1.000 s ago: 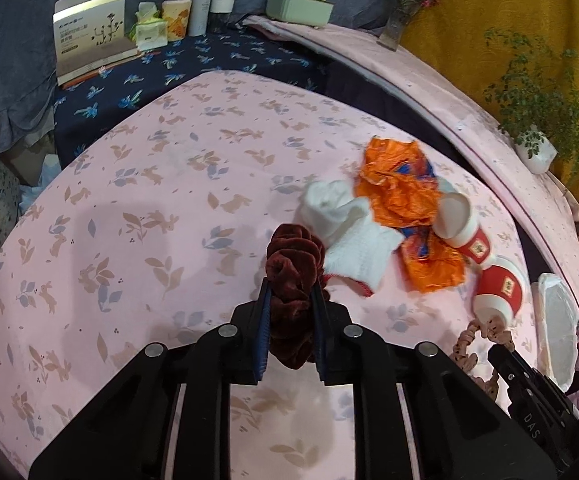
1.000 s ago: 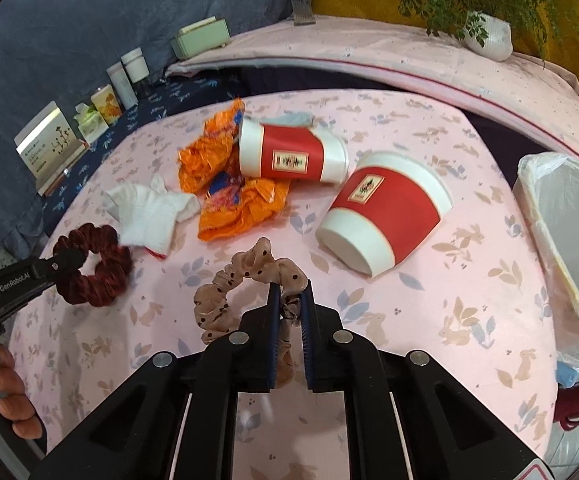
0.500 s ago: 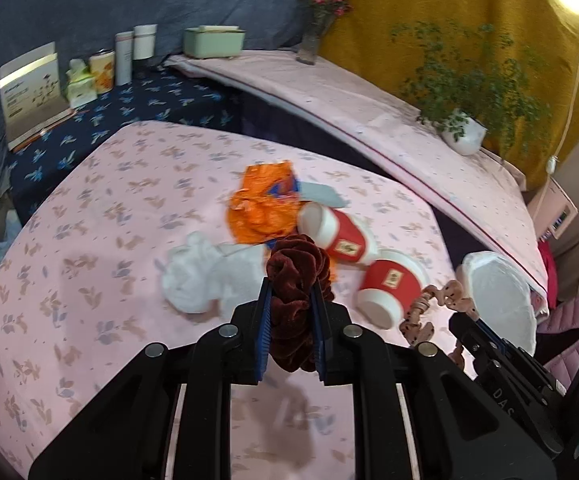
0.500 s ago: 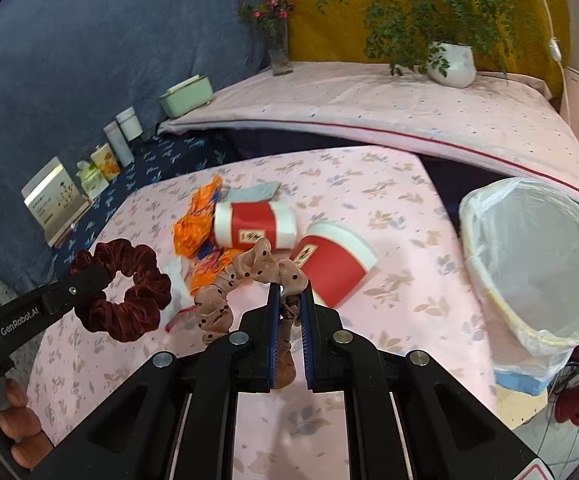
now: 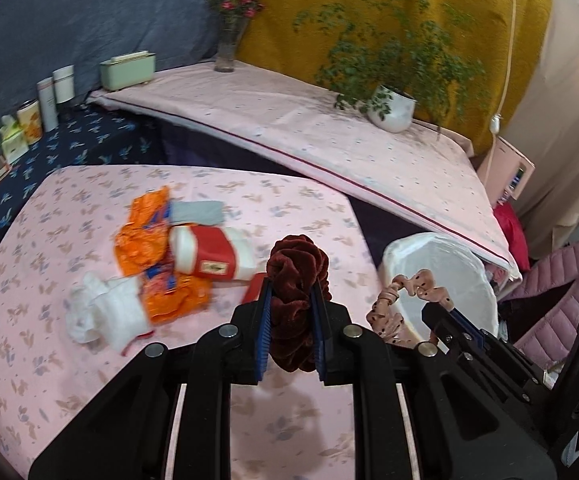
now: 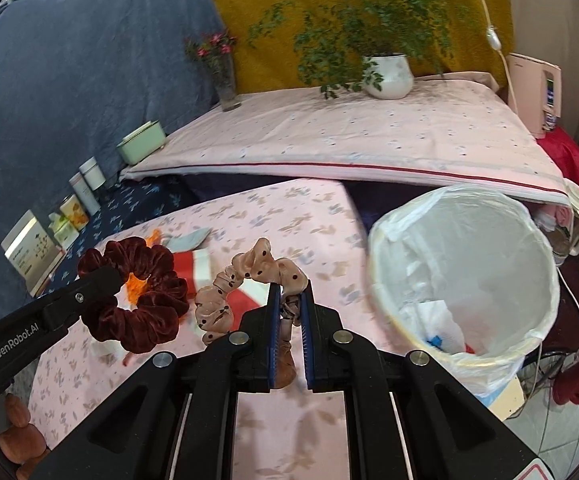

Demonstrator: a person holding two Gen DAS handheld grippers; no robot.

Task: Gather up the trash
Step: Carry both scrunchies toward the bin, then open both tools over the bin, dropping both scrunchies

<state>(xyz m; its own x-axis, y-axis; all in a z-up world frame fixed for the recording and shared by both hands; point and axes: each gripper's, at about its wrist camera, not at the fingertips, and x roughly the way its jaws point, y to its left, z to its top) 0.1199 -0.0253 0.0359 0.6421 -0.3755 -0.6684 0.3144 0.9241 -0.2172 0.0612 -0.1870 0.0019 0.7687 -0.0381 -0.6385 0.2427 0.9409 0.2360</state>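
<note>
Left gripper (image 5: 291, 300): closed on dark red scrunchie (image 5: 295, 280), held above pink table (image 5: 69, 360) | Right gripper (image 6: 289, 304): closed on dotted beige scrunchie (image 6: 249, 276), held beside lined bin (image 6: 465, 280) | Red cup (image 5: 209, 256), orange wrapper (image 5: 145, 236): lying on table

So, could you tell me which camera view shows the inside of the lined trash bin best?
The right wrist view: the trash bin shows its whole rim and the scraps at its bottom. In the left wrist view the bin is partly hidden behind the spotted scrunchie and the right gripper, its contents unseen.
</note>
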